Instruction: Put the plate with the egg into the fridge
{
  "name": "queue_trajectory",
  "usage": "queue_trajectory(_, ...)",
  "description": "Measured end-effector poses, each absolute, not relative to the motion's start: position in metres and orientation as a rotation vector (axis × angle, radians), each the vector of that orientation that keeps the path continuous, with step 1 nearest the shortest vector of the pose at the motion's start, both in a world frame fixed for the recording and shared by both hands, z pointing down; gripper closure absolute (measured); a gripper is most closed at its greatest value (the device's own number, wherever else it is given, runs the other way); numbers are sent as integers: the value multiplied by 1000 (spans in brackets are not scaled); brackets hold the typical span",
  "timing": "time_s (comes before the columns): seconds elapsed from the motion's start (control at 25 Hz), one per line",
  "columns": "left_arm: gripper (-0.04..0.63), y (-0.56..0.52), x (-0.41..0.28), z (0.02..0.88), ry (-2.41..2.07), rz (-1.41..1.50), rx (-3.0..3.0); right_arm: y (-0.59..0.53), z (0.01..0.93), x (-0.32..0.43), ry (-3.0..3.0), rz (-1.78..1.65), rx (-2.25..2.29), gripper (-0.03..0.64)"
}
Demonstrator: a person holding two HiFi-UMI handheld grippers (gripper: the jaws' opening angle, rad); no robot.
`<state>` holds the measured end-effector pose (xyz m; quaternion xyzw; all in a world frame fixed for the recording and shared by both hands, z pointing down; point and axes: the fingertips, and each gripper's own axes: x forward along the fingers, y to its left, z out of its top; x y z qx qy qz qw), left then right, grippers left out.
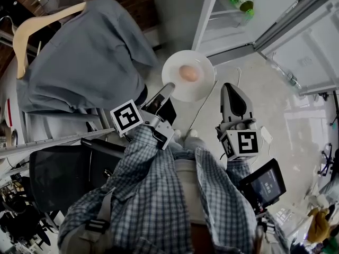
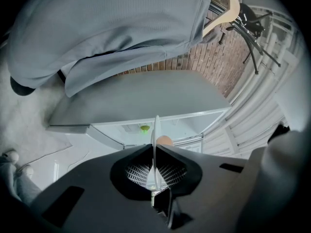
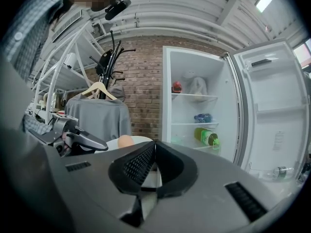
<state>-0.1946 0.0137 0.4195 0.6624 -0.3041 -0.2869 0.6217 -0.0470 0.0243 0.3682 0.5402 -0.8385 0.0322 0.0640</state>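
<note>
A white plate (image 1: 198, 89) with a brown egg (image 1: 188, 73) on it hangs level above the floor, in front of the open fridge (image 1: 220, 23). My left gripper (image 1: 168, 87) is shut on the plate's near left rim. In the left gripper view the plate (image 2: 155, 130) shows edge-on between the closed jaws, with the egg (image 2: 165, 141) just right of it. My right gripper (image 1: 229, 89) is shut and empty, a little right of the plate and apart from it. From the right gripper view the egg (image 3: 125, 141) and plate (image 3: 142, 140) sit left of its tips.
The fridge (image 3: 194, 106) holds a green bottle (image 3: 206, 136) and a few other items on its shelves; its door (image 3: 272, 106) stands wide open at the right. A grey shirt on a wooden hanger (image 1: 90, 57) hangs to the left. A black chair (image 1: 58, 173) is at lower left.
</note>
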Motion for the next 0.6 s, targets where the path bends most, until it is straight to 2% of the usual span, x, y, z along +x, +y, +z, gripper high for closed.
queue_trajectory(0.6,577,14,-167,425,-626,-585,1548,39,371,-4,-2422,135,1796,609)
